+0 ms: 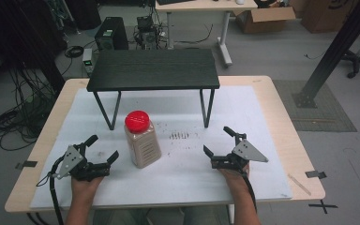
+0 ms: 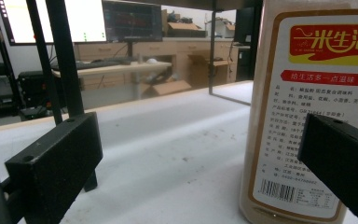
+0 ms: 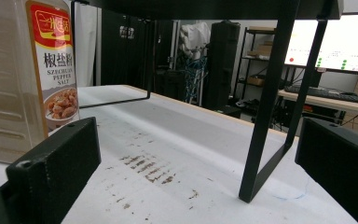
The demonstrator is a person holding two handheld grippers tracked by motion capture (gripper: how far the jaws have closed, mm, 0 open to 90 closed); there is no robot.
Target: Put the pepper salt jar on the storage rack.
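Observation:
A clear spice jar [image 1: 142, 140] with a red lid and brown powder stands upright on the white mat, in front of a black low shelf [image 1: 153, 69]. My left gripper [image 1: 104, 149] rests open on the mat just left of the jar, a small gap from it. The jar [image 2: 307, 116] looms at the right in the left gripper view, partly behind the right jaw. My right gripper [image 1: 218, 140] lies open on the mat to the right of the jar, well apart from it. In the right gripper view the jar [image 3: 28, 79] stands at the far left.
The shelf's thin black legs [image 1: 206, 108] stand on the white mat [image 1: 178, 173] behind both grippers; one leg [image 3: 272, 102] rises close in the right gripper view. Brown powder stains [image 1: 178, 136] mark the mat between the jar and the right gripper. The table's front edge lies just behind the hands.

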